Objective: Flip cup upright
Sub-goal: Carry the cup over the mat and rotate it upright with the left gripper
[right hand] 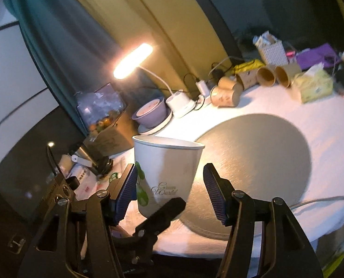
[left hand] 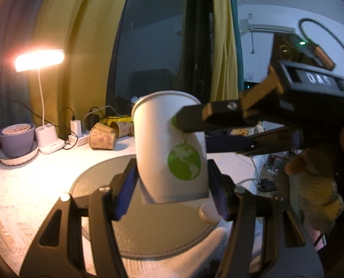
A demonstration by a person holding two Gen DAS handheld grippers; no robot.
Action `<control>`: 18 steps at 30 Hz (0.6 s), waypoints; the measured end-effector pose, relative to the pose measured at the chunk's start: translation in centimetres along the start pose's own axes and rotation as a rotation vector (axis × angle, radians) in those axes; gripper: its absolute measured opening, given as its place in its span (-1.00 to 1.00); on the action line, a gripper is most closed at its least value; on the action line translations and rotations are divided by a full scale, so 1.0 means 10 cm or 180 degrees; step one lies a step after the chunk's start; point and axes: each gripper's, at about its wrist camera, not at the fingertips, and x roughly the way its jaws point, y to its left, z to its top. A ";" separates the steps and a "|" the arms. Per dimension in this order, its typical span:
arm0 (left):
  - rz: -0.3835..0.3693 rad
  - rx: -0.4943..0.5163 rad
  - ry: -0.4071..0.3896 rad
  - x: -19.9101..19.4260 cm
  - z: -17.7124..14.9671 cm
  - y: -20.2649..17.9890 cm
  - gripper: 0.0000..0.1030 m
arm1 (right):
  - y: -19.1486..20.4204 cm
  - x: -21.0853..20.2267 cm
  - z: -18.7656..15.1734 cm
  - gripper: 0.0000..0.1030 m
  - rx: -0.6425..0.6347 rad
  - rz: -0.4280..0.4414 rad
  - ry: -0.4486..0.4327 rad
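Gripping pads, left: the left gripper (left hand: 172, 185) has its blue pads (left hand: 126, 192) narrowed onto the lower sides of the cup (left hand: 162, 139), one on each side near the base.
Pads, right: the right gripper (right hand: 169, 190) stands wider than the cup. Its left pad (right hand: 128, 192) touches the cup wall and the other pad is clear of it.
Cup: white paper with a green globe print (left hand: 183, 162). It is mouth up, slightly tilted, and held in the air between both pairs of fingers.
Hand: a gloved hand (left hand: 315, 185) holds the right gripper, which reaches in from the right side of the left wrist view.
Below: a round grey mat (right hand: 253, 150) lies on a white tablecloth (right hand: 322, 134).
Back of table: brown paper cups (left hand: 102, 136) lie on their sides, near a lit desk lamp (left hand: 39, 60) and a purple pot (left hand: 15, 139) on a white saucer.
Far right: a tissue pack (right hand: 315, 85) sits beside more brown cups.
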 end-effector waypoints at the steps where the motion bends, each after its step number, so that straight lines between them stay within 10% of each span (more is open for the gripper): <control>1: -0.0014 0.0014 -0.0007 0.00 -0.01 0.00 0.16 | -0.01 0.02 0.01 0.31 0.0033 0.0025 0.0013; 18: -0.0097 0.0008 0.0018 0.01 -0.11 0.01 0.16 | -0.24 0.22 -0.03 0.34 0.0329 0.0354 0.0224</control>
